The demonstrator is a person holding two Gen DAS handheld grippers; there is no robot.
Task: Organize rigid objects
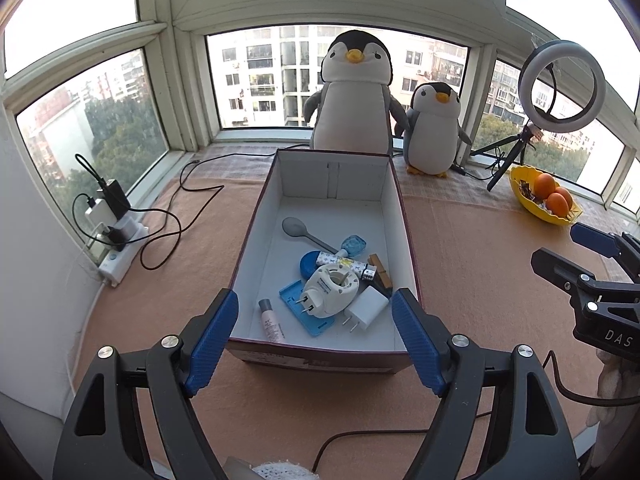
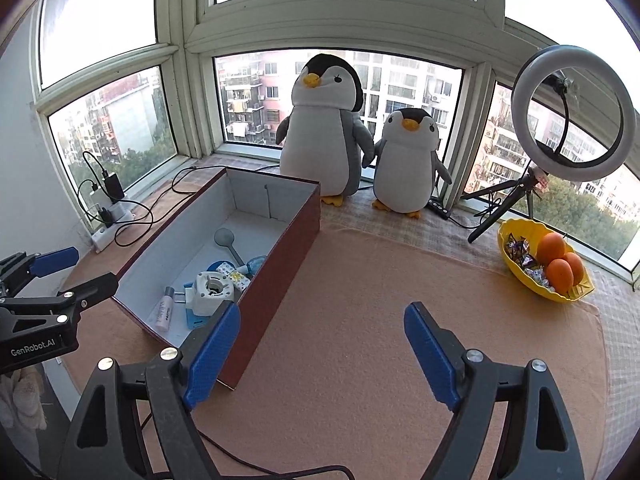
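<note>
A dark red cardboard box (image 1: 410, 240) with a white inside stands on the peach mat. In it lie a grey spoon (image 1: 298, 229), a white plug-in device (image 1: 330, 290), a white charger (image 1: 366, 308), a small tube (image 1: 272, 322), a light blue flat piece (image 1: 302, 312) and other small items. My left gripper (image 1: 316, 340) is open and empty, in front of the box's near wall. My right gripper (image 2: 322, 350) is open and empty over the mat, right of the box (image 2: 280, 272). Each gripper shows at the edge of the other's view.
Two plush penguins (image 1: 354, 92) (image 1: 434, 128) stand behind the box at the window. A ring light on a tripod (image 2: 572, 112) and a yellow bowl of oranges and sweets (image 2: 544, 266) are at the right. A power strip with chargers and cables (image 1: 120, 236) lies at the left.
</note>
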